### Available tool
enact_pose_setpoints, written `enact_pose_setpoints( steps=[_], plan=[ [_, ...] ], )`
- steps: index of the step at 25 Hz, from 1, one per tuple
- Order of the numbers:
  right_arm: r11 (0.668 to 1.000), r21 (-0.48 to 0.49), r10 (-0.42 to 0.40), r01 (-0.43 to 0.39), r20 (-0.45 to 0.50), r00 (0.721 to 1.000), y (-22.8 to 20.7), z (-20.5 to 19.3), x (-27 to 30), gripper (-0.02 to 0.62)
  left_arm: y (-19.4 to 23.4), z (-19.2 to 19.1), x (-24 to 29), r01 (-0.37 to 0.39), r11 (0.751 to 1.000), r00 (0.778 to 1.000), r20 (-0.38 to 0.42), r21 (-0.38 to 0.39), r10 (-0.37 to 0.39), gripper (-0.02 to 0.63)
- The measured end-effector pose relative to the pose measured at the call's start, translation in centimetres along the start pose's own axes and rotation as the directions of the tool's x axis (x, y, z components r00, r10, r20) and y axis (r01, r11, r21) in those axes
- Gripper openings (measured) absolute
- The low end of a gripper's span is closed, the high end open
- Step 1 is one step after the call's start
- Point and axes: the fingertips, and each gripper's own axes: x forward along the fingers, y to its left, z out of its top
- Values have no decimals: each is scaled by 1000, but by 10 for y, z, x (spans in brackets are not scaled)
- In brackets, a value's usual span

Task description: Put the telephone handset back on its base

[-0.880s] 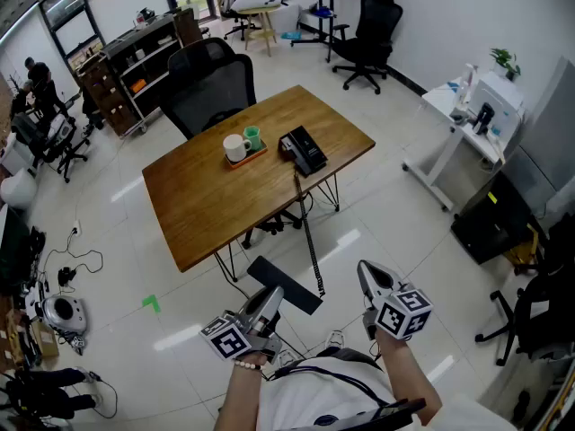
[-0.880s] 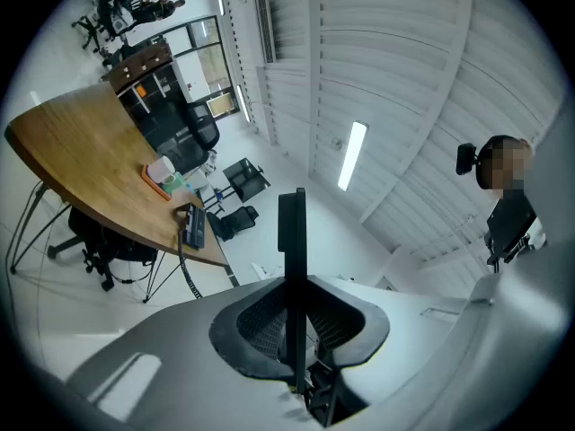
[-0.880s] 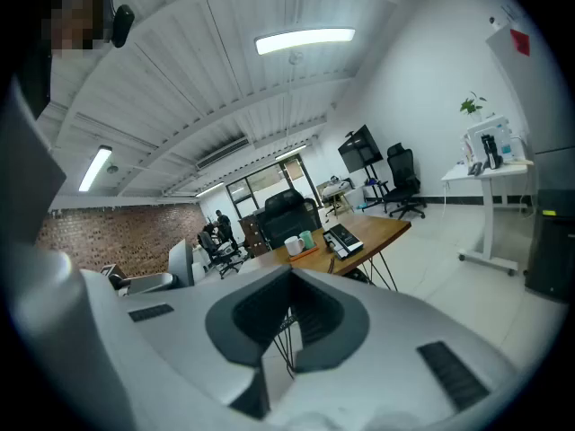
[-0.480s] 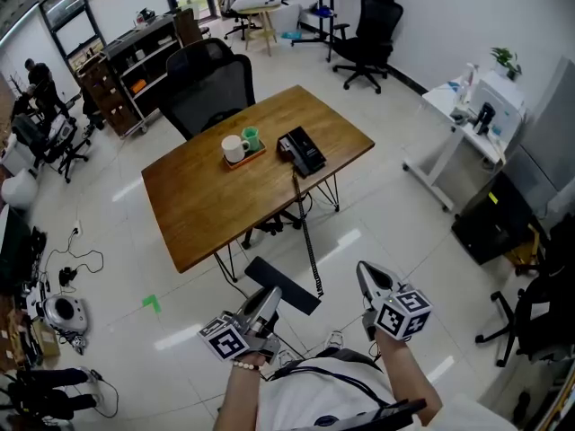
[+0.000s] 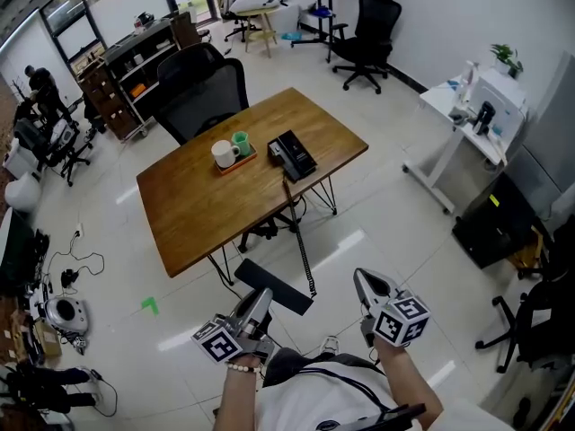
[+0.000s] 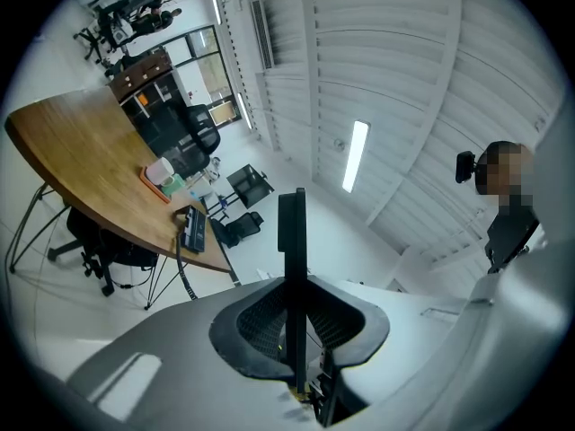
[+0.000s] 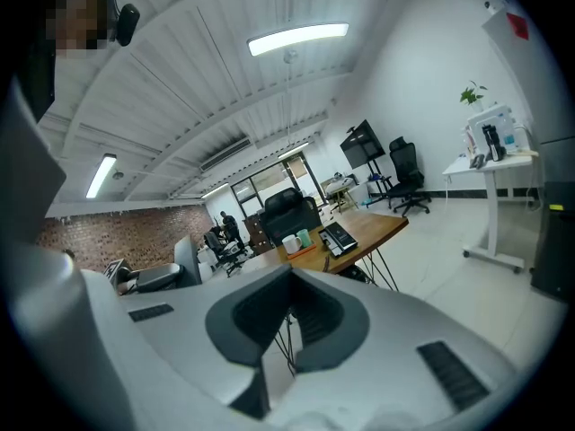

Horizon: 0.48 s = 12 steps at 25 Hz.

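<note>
The black telephone base (image 5: 292,155) sits on the wooden table (image 5: 207,214), far ahead of me. Its handset (image 5: 272,285) is off the base, held over the floor well short of the table, with my left gripper (image 5: 256,305) shut on it. A coiled cord (image 5: 301,241) runs from the handset up to the base. In the left gripper view the handset (image 6: 291,241) stands edge-on between the jaws of the left gripper (image 6: 292,330), and the base (image 6: 194,230) is small and distant. My right gripper (image 5: 367,287) is shut and holds nothing; in its own view, beyond the right gripper (image 7: 286,317), the base (image 7: 339,237) shows far off.
A white mug (image 5: 222,153) and a green cup (image 5: 241,142) stand on an orange tray left of the base. A black office chair (image 5: 199,92) is behind the table, another chair (image 5: 368,30) further back. A white desk (image 5: 467,119) stands at the right. Cables and gear lie on the floor at left.
The table and room have shifted slightly up and left in the head view. Both grippers sit a little lower in the picture; the left still holds the handset.
</note>
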Motion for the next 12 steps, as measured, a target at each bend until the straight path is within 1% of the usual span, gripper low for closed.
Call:
enact_pose_setpoints(
  steps=[6,12],
  plan=[
    [1000,25,17,-17,-17,1000,-24,-3,-6,0,0,-2,10,-39,999,998,44,1,39,71],
    [999,28,37,-36,-22,999,-35,2,9,0,6,3,24,-50,999,997,57,10,50,71]
  ],
)
